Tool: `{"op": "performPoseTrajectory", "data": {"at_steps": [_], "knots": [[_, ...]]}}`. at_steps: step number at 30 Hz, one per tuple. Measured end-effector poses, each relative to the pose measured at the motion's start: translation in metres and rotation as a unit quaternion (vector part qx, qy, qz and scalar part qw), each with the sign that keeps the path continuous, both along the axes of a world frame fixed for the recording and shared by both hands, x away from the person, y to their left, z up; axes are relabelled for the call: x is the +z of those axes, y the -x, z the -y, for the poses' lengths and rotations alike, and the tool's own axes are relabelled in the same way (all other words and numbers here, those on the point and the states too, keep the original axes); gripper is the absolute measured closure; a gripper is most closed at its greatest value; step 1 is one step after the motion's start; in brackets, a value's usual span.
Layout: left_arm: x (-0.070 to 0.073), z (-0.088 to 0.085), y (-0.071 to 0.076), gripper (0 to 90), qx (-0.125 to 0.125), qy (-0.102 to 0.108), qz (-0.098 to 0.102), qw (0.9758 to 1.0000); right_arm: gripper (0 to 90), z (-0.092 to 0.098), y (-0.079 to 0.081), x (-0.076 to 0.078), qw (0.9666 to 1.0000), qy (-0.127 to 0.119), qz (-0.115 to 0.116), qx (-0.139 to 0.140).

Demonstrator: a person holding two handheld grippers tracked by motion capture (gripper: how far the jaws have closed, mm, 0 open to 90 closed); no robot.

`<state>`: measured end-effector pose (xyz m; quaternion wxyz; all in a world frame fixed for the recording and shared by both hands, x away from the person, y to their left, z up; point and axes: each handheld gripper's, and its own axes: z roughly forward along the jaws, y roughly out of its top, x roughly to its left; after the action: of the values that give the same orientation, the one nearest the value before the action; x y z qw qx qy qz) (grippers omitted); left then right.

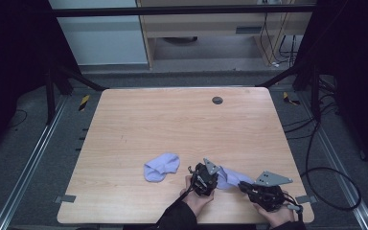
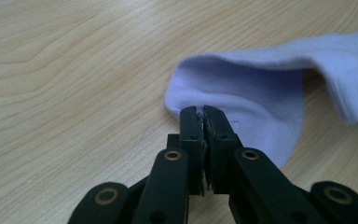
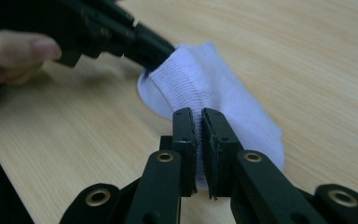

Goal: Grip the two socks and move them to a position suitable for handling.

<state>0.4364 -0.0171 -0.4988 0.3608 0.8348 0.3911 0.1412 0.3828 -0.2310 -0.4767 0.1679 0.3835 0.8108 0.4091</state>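
Black, hard-edged jaws of the left gripper [image 2: 203,112] press together on the thin hem of a pale lilac sock [image 2: 261,88], its soft knit pinched flat between the pads. From that pinch the cloth runs away to the right as a smooth, slightly arched fold over the table [image 2: 74,70], whose light wood grain runs in long streaks.

On the right gripper [image 3: 199,114] the same matte black jaws, with brass-coloured rivets at the links, stand together on the other end of this sock [image 3: 214,88]. Ribbed knit shows clearly at the cuff, finer weave along the body. Beyond, at the far left of that view, the left gripper's tips bite the cuff, a hand [image 3: 14,56] behind them.

From above, both grippers sit at the near edge of the table, the left gripper [image 1: 210,173] just left of the right gripper [image 1: 245,186], and the sock [image 1: 227,176] lies stretched between them, touching the wood. A second lilac sock [image 1: 161,166], rumpled and rounded, lies loose to the left, near but apart. Farther off, a small dark round cap [image 1: 217,100] sits in the tabletop.
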Motion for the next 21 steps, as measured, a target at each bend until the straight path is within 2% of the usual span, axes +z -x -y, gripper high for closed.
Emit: {"op": "performPoseTrajectory", "data": {"at_steps": [2,3,6,8,10,21], "knots": [[0.0,0.0,0.0,87.2,0.0,0.0,0.0,1.0,84.1,0.0,-0.001,0.001,1.0,-0.003,0.006,-0.005],[0.0,0.0,0.0,87.4,0.0,0.0,0.0,1.0,84.1,0.001,-0.002,0.003,0.9997,-0.012,0.011,-0.017],[0.0,0.0,0.0,87.4,-0.001,0.001,-0.001,1.0,84.1,0.001,-0.007,0.005,0.9992,-0.017,0.016,-0.033],[0.0,0.0,0.0,87.5,-0.002,0.0,0.0,1.0,84.1,0.001,-0.008,0.005,0.999,-0.018,0.018,-0.036],[0.0,0.0,0.0,87.5,-0.002,0.0,0.001,1.0,84.0,0.002,-0.015,0.007,0.998,-0.027,0.016,-0.055],[-0.001,0.0,0.0,87.5,0.0,0.003,0.002,1.0,83.9,0.01,-0.034,0.005,0.9951,-0.024,0.02,-0.094]]}}
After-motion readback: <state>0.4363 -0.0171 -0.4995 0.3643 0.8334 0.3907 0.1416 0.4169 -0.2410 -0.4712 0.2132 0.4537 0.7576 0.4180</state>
